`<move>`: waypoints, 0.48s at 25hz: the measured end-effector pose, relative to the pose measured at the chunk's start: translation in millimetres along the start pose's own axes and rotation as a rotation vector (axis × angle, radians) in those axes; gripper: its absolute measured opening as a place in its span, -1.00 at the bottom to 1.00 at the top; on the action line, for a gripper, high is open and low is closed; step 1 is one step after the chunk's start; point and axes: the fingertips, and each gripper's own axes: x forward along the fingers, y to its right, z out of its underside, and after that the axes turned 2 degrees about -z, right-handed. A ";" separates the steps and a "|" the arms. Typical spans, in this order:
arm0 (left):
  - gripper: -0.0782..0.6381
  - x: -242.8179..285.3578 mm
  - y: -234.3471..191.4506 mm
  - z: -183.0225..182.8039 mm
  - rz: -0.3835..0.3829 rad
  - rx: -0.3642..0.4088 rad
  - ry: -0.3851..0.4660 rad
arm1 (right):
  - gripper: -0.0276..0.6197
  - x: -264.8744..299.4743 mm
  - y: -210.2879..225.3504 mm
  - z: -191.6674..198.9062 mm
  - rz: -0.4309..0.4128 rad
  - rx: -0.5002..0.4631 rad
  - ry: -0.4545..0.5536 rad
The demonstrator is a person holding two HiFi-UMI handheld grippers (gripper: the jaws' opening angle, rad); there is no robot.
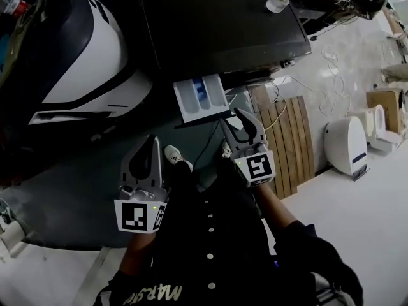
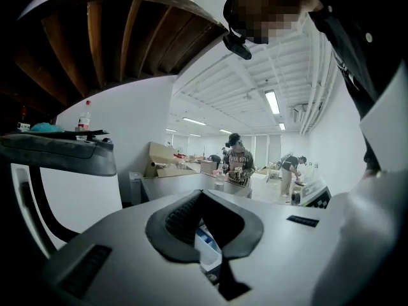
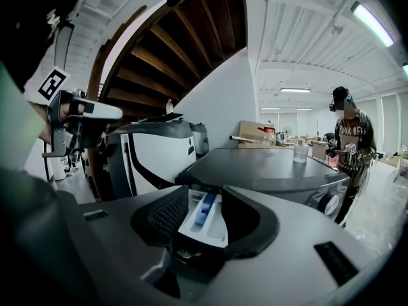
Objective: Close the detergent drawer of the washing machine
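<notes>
The dark washing machine (image 1: 217, 24) has its white detergent drawer (image 1: 201, 97) pulled out, with a blue insert showing inside. My right gripper (image 1: 233, 121) sits just in front of the drawer's front edge, open and holding nothing. In the right gripper view the drawer (image 3: 207, 218) lies straight ahead between the spread jaws of the right gripper (image 3: 205, 193). My left gripper (image 1: 153, 146) hangs lower and to the left, apart from the drawer. Its tips meet in the left gripper view, where the left gripper (image 2: 201, 194) is shut on nothing and a piece of the drawer (image 2: 207, 247) shows through the gap behind the tips.
A small clear bottle (image 1: 276, 2) stands on the washer's top. A white and dark machine (image 1: 83, 56) stands to the left. A wooden slatted pallet (image 1: 290, 139), a white appliance (image 1: 346, 145) and a cardboard box (image 1: 386, 104) are on the floor at right. Other people stand across the room.
</notes>
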 end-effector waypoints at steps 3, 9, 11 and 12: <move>-0.78 2.7 2.5 6.9 0.015 -0.002 -0.017 | -0.41 2.9 -4.0 20.7 0.011 0.015 -0.033; -0.78 4.9 8.0 24.8 0.048 -0.013 -0.061 | -0.41 5.1 -8.3 56.5 0.052 0.044 -0.085; -0.78 4.4 10.1 30.6 0.058 -0.017 -0.080 | -0.40 3.7 -9.6 68.1 0.068 0.050 -0.103; -0.78 4.5 11.0 33.4 0.062 -0.019 -0.088 | -0.39 3.5 -10.1 74.3 0.075 0.053 -0.113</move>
